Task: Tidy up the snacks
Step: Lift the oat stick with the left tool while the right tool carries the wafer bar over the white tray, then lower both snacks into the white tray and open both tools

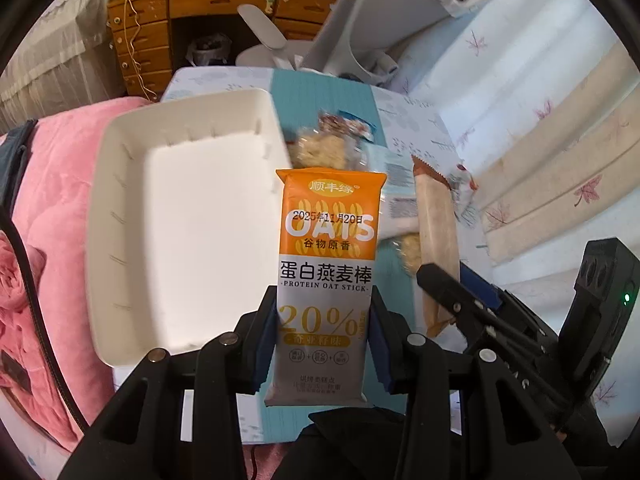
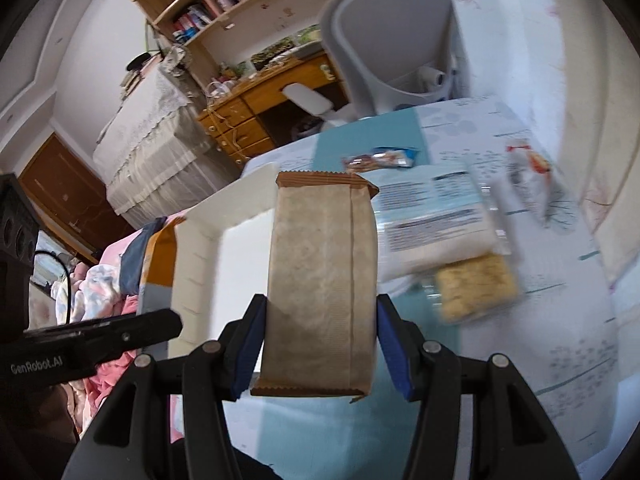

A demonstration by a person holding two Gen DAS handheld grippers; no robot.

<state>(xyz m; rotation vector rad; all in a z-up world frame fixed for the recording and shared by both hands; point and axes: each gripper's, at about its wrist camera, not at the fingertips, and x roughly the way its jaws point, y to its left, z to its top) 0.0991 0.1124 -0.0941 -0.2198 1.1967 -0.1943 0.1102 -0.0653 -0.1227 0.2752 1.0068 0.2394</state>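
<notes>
Left gripper [image 1: 325, 322]: jaws pinching the oat stick packet [image 1: 327, 264] at its lower part, blue pads pressed on both long edges; packet upright, orange top end pointing away from cam.
Right gripper [image 2: 320, 332]: jaws clamped on the brown-edged snack bar [image 2: 322, 280], pads on both long edges near its lower half; seam side facing cam, crimped top end pointing away.
Bar vs. left view: same bar [image 1: 438, 248] just right of the oat packet, right gripper's fingers closed round it.
White bin [image 1: 180, 216]: left of and beyond the oat packet, interior bare; in right view its wall [image 2: 196, 264] left of the bar.
Loose snacks: clear cracker pack w/ blue-white label [image 2: 436, 216] on the table right of the bar; small nut-mix pack [image 2: 378, 160] farther back; red-white wrapper [image 2: 528, 168] near far right.
Table [image 2: 552, 320]: pale floral cloth w/ teal strip.
Surroundings: pink bedding [image 1: 52, 240] left of bin; grey chair [image 2: 384, 40] and wood desk [image 2: 256, 108] behind.
</notes>
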